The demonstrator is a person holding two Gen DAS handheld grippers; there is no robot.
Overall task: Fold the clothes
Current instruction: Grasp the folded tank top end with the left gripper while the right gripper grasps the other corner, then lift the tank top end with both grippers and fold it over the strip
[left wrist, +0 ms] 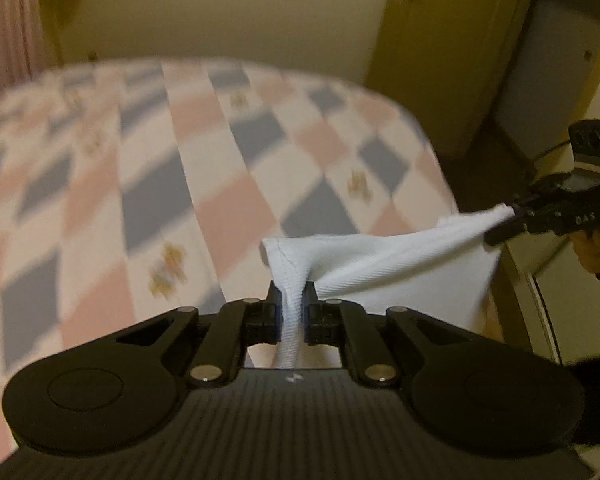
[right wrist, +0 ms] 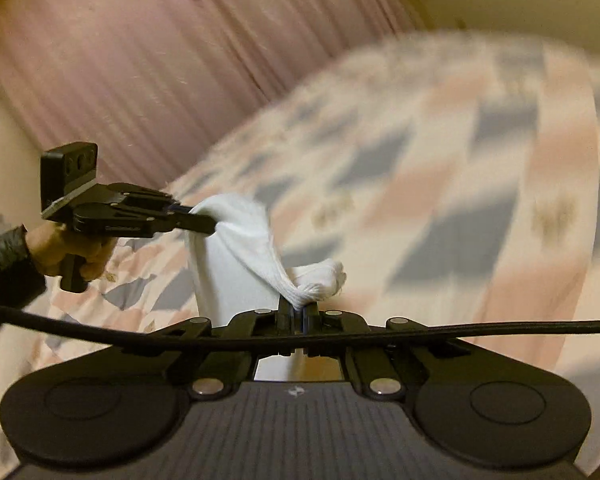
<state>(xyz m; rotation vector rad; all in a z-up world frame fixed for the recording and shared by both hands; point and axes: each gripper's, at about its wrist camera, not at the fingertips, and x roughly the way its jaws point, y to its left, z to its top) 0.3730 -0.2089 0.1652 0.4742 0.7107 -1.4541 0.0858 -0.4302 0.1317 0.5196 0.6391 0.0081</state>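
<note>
Bed (left wrist: 148, 168) with checked cover lies below; white garment (left wrist: 384, 264) hangs above it, clear of the cover, stretched between both tongs. Left tongs (left wrist: 293, 312) clamped on one bunched corner, right tongs (right wrist: 299, 312) clamped on the other. Long axis runs tongs to tongs; neither hand is nearer.

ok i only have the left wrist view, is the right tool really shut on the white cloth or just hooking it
observer: shut on it. The right wrist view shows the right tool pinching a twisted corner of the white cloth, with a small bunch sticking out past the tips.
operator: anything in the way on that side
observer: a black cable lies across the right tool's linkage, just behind the jaws.
operator: and the left side from there
observer: the left hand, in a dark sleeve, grips the left tool by its handle.
</note>
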